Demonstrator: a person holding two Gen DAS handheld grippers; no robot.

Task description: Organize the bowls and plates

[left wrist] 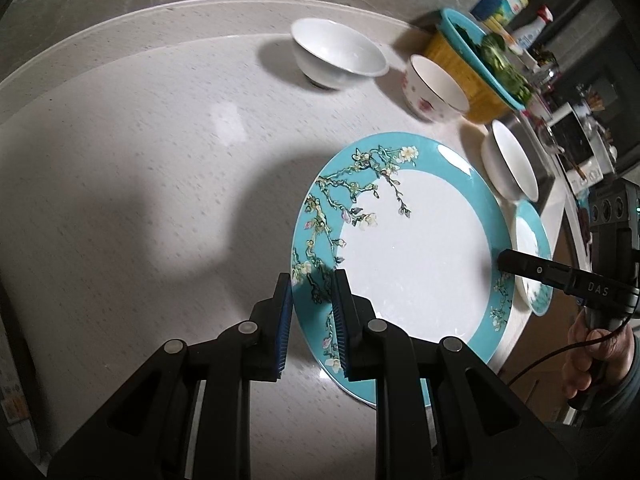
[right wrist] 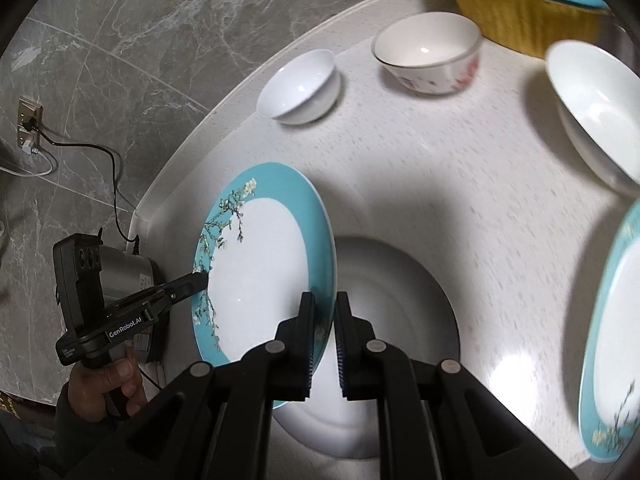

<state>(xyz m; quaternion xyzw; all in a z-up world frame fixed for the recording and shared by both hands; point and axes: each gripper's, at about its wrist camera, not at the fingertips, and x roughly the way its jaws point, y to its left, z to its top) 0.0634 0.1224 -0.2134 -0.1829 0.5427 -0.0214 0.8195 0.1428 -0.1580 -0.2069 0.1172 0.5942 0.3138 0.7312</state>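
Speckled white counter (left wrist: 140, 152), grey marble wall behind; left gripper (left wrist: 312, 280) and right gripper (right wrist: 324, 300) clamp turquoise-rimmed plate (left wrist: 416, 248).

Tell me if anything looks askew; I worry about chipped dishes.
The large teal plate is tilted off the counter, held at opposite rims by the left gripper and right gripper. No chips or spills are visible; the bowls stand upright.
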